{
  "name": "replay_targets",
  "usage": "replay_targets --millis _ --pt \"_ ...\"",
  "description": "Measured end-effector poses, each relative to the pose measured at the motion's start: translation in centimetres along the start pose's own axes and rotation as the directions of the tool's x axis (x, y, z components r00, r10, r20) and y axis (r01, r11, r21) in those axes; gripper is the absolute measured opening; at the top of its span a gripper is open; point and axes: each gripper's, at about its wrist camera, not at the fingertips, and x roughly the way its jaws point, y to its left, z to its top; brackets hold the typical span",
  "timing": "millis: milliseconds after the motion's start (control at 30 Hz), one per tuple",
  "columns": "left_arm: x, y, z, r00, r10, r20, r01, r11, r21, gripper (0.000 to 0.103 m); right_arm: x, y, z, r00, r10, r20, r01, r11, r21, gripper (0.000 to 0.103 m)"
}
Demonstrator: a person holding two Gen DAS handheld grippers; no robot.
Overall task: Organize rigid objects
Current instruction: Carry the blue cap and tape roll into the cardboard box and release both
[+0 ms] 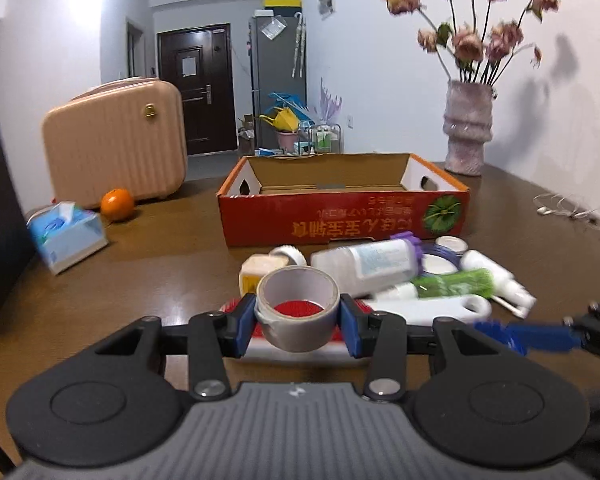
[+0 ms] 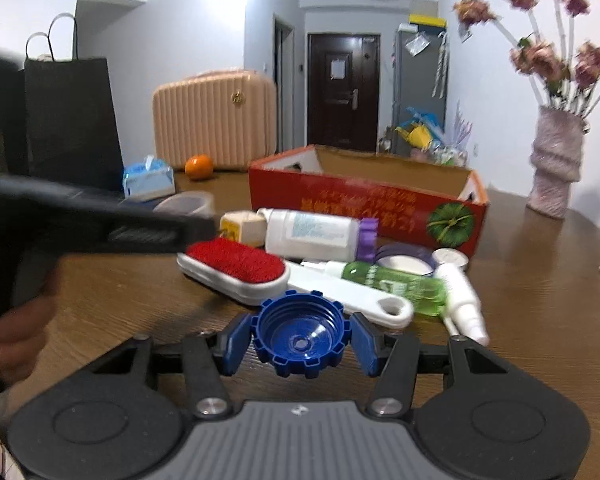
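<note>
My left gripper [image 1: 298, 322] is shut on a grey tape roll [image 1: 298, 312], held just above the table in front of the pile. My right gripper [image 2: 300, 340] is shut on a blue ridged cap [image 2: 300, 334], open side up. The cap shows blurred at the right of the left wrist view [image 1: 516, 334]. The pile holds a red lint brush [image 2: 236, 268], a white bottle with a purple cap [image 2: 316, 234], a green bottle [image 2: 396, 284] and a white spray bottle [image 2: 462, 300]. Behind it stands an open red cardboard box [image 1: 340, 216], also in the right wrist view [image 2: 364, 208].
A vase of dried flowers [image 1: 468, 128] stands at the back right. A tissue box [image 1: 66, 236], an orange [image 1: 117, 204] and a pink case [image 1: 116, 144] are at the left. A black paper bag [image 2: 72, 120] stands far left. White earphones [image 1: 560, 208] lie at the right.
</note>
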Motion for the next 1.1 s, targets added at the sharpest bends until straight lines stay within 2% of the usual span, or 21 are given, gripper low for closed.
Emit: replay_targets --millis 233,433,567,700,833,900,1000,1100 --pt "-8.4 -0.3 -2.7 0.997 0.004 0.071 0.001 0.997 -0.071 0.044 -6.1 1.0 -1.1 0.990 -0.108 0.093 0.114 0.992 -0.054 0.053" --pt "-12.8 -0.9 -3.8 0.991 0.014 0.130 -0.005 0.998 -0.068 0.044 -9.8 1.3 -1.8 0.979 -0.122 0.162 0.128 0.992 -0.023 0.053" --pt "-14.0 -0.8 -4.0 0.988 0.011 0.156 -0.001 0.998 -0.069 0.044 -11.2 1.1 -2.0 0.966 -0.151 0.208 0.151 0.988 0.013 0.053" --pt "-14.0 -0.5 -3.5 0.985 0.009 0.175 0.000 0.998 -0.055 0.044 -11.3 0.5 -1.4 0.960 -0.167 0.223 0.165 0.986 0.029 0.053" --pt "-12.6 -0.2 -2.0 0.977 0.017 0.214 -0.007 0.999 -0.046 0.044 -9.7 -0.7 0.6 0.964 -0.149 0.218 0.146 0.989 0.030 0.053" --pt "-10.8 -0.3 -0.8 0.975 0.051 0.217 -0.044 0.998 -0.036 0.044 -8.5 -1.6 2.1 0.966 -0.142 0.216 0.138 0.990 0.032 0.053" --pt "-7.8 0.4 1.6 0.974 0.042 0.223 -0.035 0.999 -0.033 0.044 -5.8 -3.5 4.9 0.972 -0.116 0.203 0.106 0.993 0.058 0.053" --pt "-3.5 1.3 5.7 0.973 0.044 0.228 -0.040 0.999 -0.023 0.044 -1.8 -6.1 8.5 0.975 -0.092 0.204 0.074 0.993 0.094 0.053"
